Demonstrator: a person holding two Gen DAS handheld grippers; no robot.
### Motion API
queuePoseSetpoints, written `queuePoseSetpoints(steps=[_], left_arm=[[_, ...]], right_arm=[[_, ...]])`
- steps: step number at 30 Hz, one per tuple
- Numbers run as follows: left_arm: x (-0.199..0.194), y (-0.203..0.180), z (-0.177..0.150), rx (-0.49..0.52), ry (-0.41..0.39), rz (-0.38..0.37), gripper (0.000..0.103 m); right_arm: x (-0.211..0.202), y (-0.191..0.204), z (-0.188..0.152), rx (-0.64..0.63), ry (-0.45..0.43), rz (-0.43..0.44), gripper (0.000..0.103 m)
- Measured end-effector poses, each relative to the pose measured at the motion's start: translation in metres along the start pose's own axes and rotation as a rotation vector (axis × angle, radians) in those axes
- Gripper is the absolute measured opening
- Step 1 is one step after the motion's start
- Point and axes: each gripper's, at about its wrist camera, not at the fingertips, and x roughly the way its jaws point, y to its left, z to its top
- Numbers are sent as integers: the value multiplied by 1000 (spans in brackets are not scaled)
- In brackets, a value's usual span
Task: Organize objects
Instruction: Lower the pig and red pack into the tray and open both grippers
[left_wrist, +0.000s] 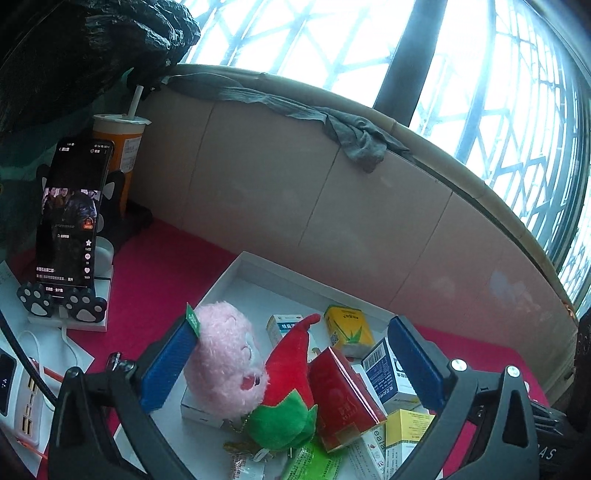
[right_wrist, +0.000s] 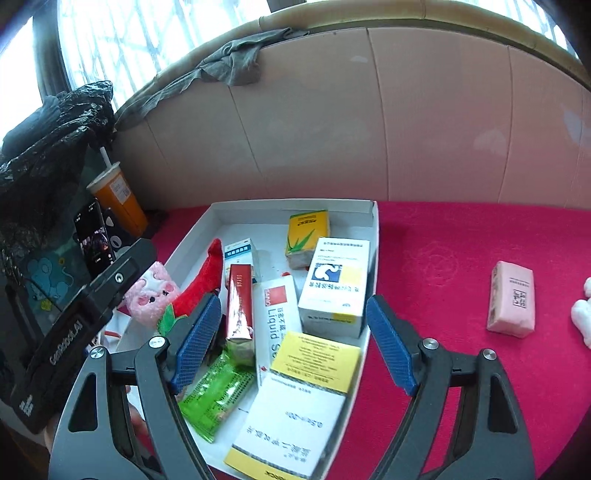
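A white tray (left_wrist: 236, 266) (right_wrist: 373, 221) on a red cloth holds a pink plush (left_wrist: 225, 365) (right_wrist: 151, 295), a red chili plush (left_wrist: 291, 365) (right_wrist: 207, 273), a red box (left_wrist: 343, 398) (right_wrist: 240, 302), a yellow box (left_wrist: 349, 328) (right_wrist: 306, 232), a white-and-blue box (right_wrist: 336, 280) and a green packet (right_wrist: 214, 395). My left gripper (left_wrist: 294, 328) stands open wide over the tray, its left pad beside the pink plush. My right gripper (right_wrist: 293, 301) is open above the boxes, gripping nothing. A pink packet (right_wrist: 511, 299) lies on the cloth to the right.
A phone on a paw stand (left_wrist: 70, 221), an orange drink cup (left_wrist: 118, 147) and a power strip (left_wrist: 22, 398) stand at the left. A cardboard wall (left_wrist: 295, 192) with a grey cloth (left_wrist: 354, 136) draped over it closes the back. A white plush (right_wrist: 583, 314) shows at the far right.
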Motion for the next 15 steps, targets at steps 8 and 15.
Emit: queuePoseSetpoints(steps=[8, 15], left_arm=[[2, -7, -3, 19, 18, -27, 103], [1, -21, -9, 69, 22, -47, 103]], right_arm=[[-14, -14, -12, 12, -43, -42, 82], [-24, -36, -20, 71, -50, -67, 82]])
